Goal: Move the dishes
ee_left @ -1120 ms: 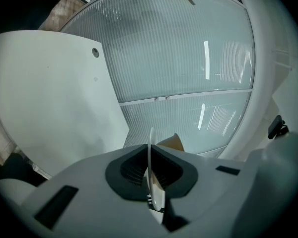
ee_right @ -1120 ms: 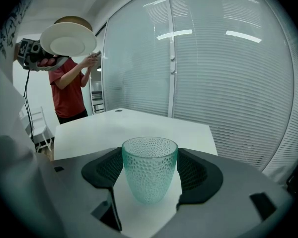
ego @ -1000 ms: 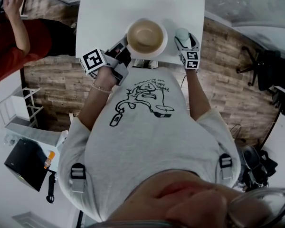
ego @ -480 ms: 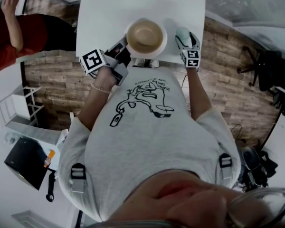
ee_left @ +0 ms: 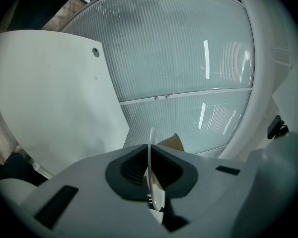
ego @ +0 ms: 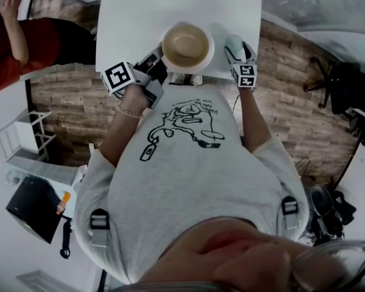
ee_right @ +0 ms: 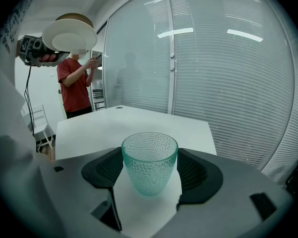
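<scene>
My left gripper (ego: 160, 59) is shut on the thin rim of a white plate (ego: 205, 56) that carries a brown bowl (ego: 186, 46). I hold them level above the near edge of the white table (ego: 146, 11). In the left gripper view the plate rim (ee_left: 151, 152) runs edge-on between the closed jaws of the left gripper (ee_left: 150, 171), and the brown bowl (ee_left: 172, 143) peeks out behind. My right gripper (ee_right: 150, 176) is shut on a green dimpled glass (ee_right: 149, 157), upright, pads against its sides. The right gripper view also shows the raised plate (ee_right: 69, 33) at upper left.
A person in a red shirt (ee_right: 75, 88) stands past the far end of the table (ee_right: 129, 123), seen in the head view as a red sleeve (ego: 24, 47). A frosted glass wall (ee_right: 228, 73) lies beyond. A black chair (ego: 340, 90) stands right, a white rack (ego: 24, 139) left.
The person in red at the top left has shifted a little. Both grippers and what they hold have stayed in place.
</scene>
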